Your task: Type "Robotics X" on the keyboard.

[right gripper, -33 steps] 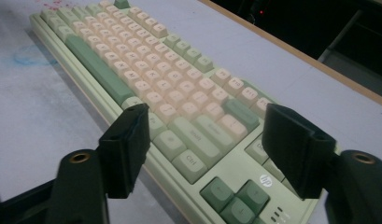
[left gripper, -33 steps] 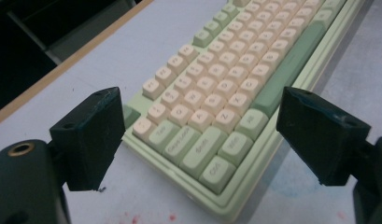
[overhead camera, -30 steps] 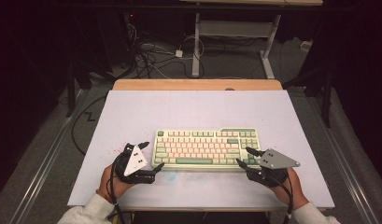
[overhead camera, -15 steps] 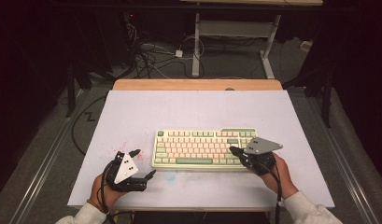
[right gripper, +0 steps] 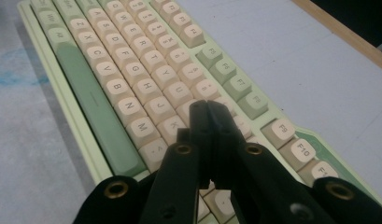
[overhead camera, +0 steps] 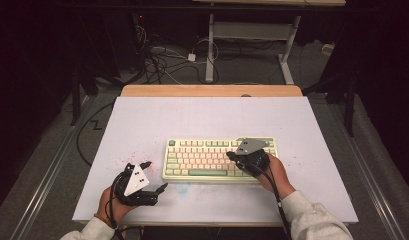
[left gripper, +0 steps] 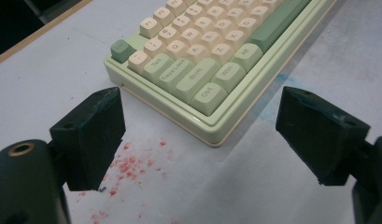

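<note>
Resting flat — pale-green, cream-keyed keyboard (overhead camera: pixel 202 159)

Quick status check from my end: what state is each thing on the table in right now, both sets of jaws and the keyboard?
Keyboard: flat on the table, keys up, not held.
Left gripper: jaws open and empty, off the keyboard's near left corner, apart from it.
Right gripper: jaws shut with nothing between them, tips over the keys at the keyboard's right part.
Table: red specks near the left gripper, a faint blue smear by the keyboard's front edge.
</note>
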